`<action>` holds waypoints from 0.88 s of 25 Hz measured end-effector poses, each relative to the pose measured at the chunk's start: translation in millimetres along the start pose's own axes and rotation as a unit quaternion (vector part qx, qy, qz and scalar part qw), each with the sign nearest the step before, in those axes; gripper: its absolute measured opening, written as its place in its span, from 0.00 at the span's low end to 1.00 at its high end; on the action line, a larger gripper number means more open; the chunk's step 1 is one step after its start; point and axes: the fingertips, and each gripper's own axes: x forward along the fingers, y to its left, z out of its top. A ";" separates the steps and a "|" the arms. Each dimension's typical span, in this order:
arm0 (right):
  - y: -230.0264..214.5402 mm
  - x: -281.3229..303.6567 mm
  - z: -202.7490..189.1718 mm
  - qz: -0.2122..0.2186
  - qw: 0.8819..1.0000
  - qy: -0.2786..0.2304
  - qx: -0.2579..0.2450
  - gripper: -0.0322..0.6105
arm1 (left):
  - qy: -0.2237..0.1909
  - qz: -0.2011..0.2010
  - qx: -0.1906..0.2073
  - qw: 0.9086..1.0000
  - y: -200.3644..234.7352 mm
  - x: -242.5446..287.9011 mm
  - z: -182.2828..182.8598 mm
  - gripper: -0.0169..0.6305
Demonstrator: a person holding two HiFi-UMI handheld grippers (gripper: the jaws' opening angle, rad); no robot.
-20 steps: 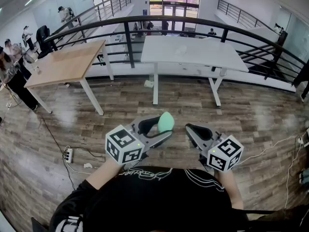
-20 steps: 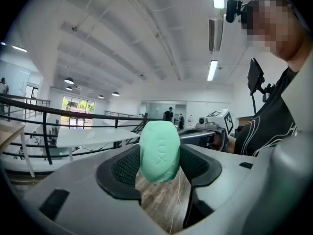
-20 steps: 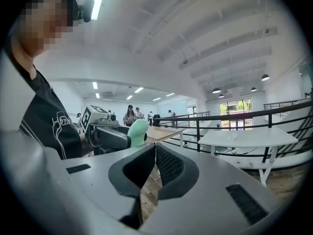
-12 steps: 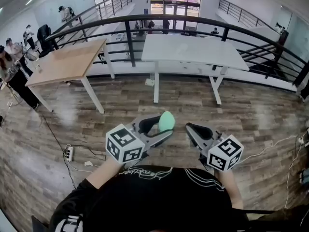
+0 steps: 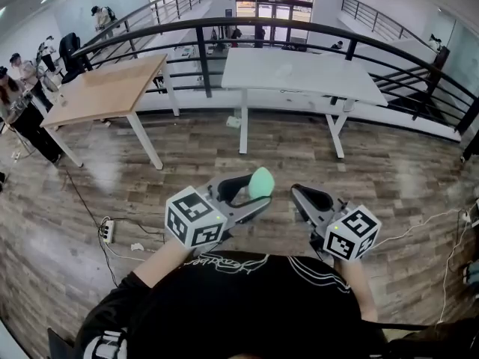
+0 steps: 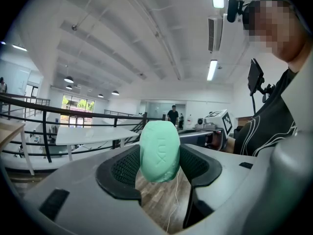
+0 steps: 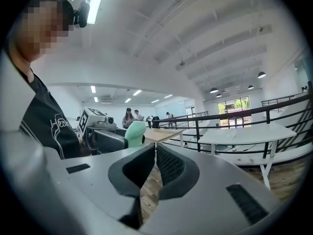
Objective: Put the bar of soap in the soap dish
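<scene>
Wood floor (image 5: 82, 200), tables far; no soap dish seen. Green soap bar (image 6: 159, 151) is pinched mid-air by its rounded edges in left gripper (image 5: 253, 194); right gripper (image 5: 299, 195) closed, empty. Judged light, rigid, slippery: a firm mid-bar hold is advised

Both forearms reach forward from the body, side by side. The left gripper (image 5: 254, 191) points ahead, a little below level, its 2 jaws set wide and pressing on the flanks of a green bar of soap (image 6: 159, 151). The right gripper (image 5: 301, 195) is just beside it, near level, its 2 jaws closed together.
</scene>
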 end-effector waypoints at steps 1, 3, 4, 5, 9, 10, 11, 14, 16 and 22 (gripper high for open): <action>0.6 -0.1 1.0 0.002 1.000 -0.001 0.002 0.08 | 0.000 0.000 0.000 1.000 -0.5 -0.5 0.5 0.43; 1.2 -1.1 3.4 0.005 1.000 -0.003 0.005 0.08 | -0.001 0.001 -0.001 1.000 -1.8 -0.7 1.8 0.43; 1.4 -1.5 4.0 0.006 1.000 -0.004 0.006 0.08 | -0.001 0.002 -0.002 1.000 -2.1 -0.7 2.0 0.43; 1.9 -1.4 3.9 0.007 1.000 -0.004 0.007 0.08 | -0.001 0.003 -0.002 1.000 -2.1 -1.1 1.6 0.43; 7.0 0.9 -1.7 0.006 1.000 0.001 0.007 0.08 | -0.004 0.004 -0.006 1.000 -1.4 -6.1 -3.5 0.43; 7.2 0.8 -2.5 0.006 1.000 0.002 0.008 0.08 | -0.004 0.003 -0.008 1.000 -1.5 -6.3 -4.1 0.43; 6.7 0.2 -2.9 0.005 1.000 0.002 0.009 0.08 | -0.004 0.003 -0.009 1.000 -1.8 -5.8 -4.3 0.43; 3.5 -1.8 -4.4 0.003 1.000 0.003 0.014 0.08 | -0.002 0.003 -0.011 1.000 -3.1 -3.4 -5.2 0.43; 1.3 -3.1 -7.1 0.001 1.000 0.003 0.019 0.08 | 0.002 0.002 -0.013 1.000 -4.4 -2.2 -7.6 0.43; -5.6 -6.2 -19.8 -0.004 0.999 0.005 0.039 0.08 | 0.012 0.005 -0.024 1.000 -3.0 1.6 -17.5 0.43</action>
